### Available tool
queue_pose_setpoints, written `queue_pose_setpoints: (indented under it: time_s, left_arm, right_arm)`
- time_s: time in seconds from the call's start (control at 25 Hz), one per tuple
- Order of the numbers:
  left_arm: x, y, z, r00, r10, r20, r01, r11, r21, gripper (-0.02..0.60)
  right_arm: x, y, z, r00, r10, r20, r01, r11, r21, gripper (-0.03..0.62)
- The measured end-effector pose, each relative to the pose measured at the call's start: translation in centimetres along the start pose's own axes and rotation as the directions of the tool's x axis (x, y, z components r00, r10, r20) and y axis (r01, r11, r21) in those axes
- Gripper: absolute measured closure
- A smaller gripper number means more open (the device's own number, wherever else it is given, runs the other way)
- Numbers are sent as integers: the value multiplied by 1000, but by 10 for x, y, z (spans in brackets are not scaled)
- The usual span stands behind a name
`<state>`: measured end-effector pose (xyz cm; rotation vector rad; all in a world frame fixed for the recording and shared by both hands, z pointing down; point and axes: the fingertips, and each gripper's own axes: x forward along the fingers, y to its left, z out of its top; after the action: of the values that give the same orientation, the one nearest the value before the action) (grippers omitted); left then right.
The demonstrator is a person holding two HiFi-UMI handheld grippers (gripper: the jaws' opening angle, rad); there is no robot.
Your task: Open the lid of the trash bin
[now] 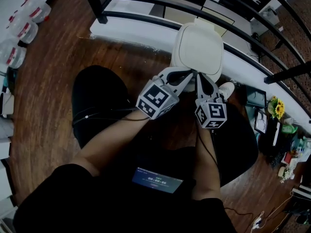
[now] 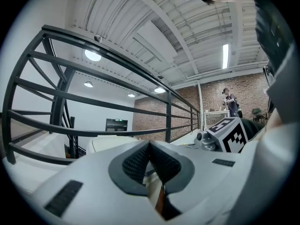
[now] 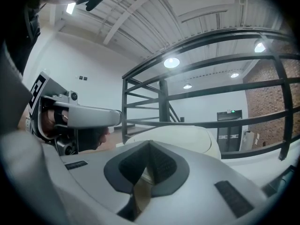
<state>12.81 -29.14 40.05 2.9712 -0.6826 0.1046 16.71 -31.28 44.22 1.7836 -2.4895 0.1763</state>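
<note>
The white trash bin (image 1: 197,47) stands on the wood floor against the black railing, its rounded lid (image 1: 199,41) lying down flat. Both grippers point at its near side. The left gripper (image 1: 186,76) has its tips just short of the bin's front edge and is shut with nothing held. My right gripper (image 1: 200,80) sits close beside it, also shut and empty. In the left gripper view the lid (image 2: 110,142) shows beyond the closed left gripper (image 2: 150,146). The right gripper view shows the lid (image 3: 187,137) just past the closed right gripper (image 3: 150,146).
A black metal railing (image 1: 146,1) runs behind the bin, with a white ledge (image 1: 131,30) under it. Plastic bottles (image 1: 22,30) lie at the far left. A white shoe (image 1: 227,88) is right of the bin, and flowers (image 1: 278,108) and clutter at the right edge.
</note>
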Motion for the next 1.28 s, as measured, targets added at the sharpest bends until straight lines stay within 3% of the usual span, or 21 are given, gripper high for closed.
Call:
queue_pose_setpoints:
  time_s: [1.28]
  left_arm:
    - [-1, 4, -5, 1000, 17, -14, -17, 1000, 10, 569]
  right_arm:
    - [-1, 4, 2, 1000, 6, 4, -6, 1000, -2, 577]
